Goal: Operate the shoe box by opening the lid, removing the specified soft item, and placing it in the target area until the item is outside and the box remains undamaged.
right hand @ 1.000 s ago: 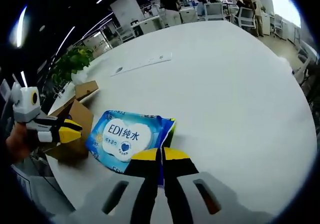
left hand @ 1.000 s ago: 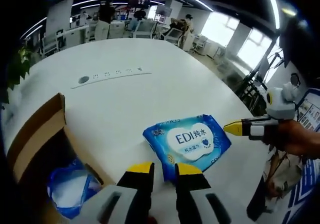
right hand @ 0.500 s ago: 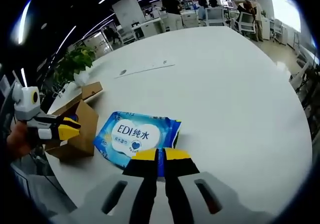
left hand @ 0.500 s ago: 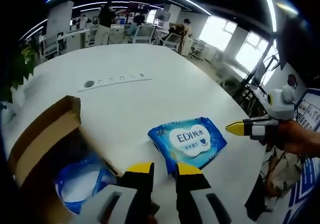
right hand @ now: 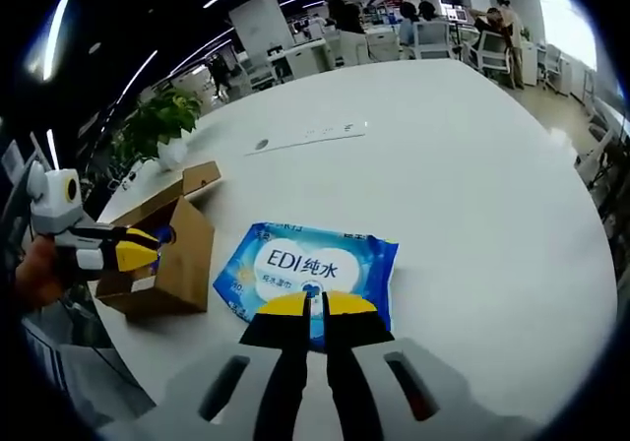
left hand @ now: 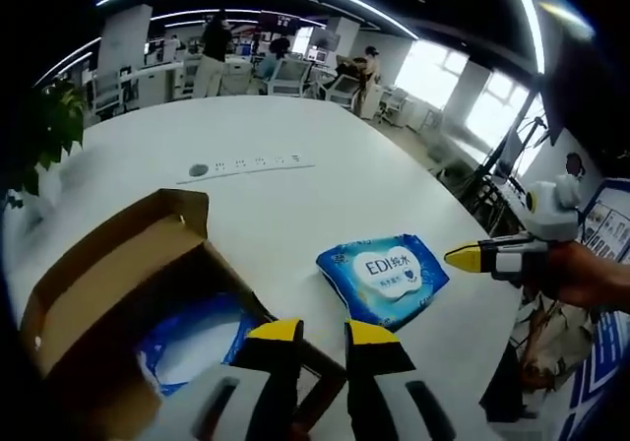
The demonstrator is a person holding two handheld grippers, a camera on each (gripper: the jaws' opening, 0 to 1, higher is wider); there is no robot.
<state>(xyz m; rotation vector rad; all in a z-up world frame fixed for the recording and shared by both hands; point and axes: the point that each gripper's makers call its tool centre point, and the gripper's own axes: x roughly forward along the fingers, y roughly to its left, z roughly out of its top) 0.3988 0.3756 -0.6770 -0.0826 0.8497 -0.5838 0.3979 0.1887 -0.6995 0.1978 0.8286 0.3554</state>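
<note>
An open brown cardboard shoe box (left hand: 108, 283) stands on the white table at the left, with a blue and white plastic bag (left hand: 192, 338) inside. My left gripper (left hand: 323, 335) hangs over the box's near corner, open, with nothing between its fingers. A blue wet-wipe pack (left hand: 384, 274) lies flat on the table right of the box. In the right gripper view the pack (right hand: 315, 269) lies beside the box (right hand: 167, 264). My right gripper (right hand: 315, 308) is shut, its tips just over the pack's near edge. The right gripper (left hand: 453, 256) shows beside the pack, and the left gripper (right hand: 133, 254) shows by the box.
The white table (right hand: 472, 165) is large and rounded, with an edge close behind both grippers. A socket strip (left hand: 246, 165) is set into its middle. A potted plant (right hand: 157, 116) stands at the far side of the box. Desks, chairs and people fill the room behind.
Both cameras have pulled back and up, so box and pack look smaller. The pack's raised edge has settled flat on the table. More of the open box shows in the left gripper view.
</note>
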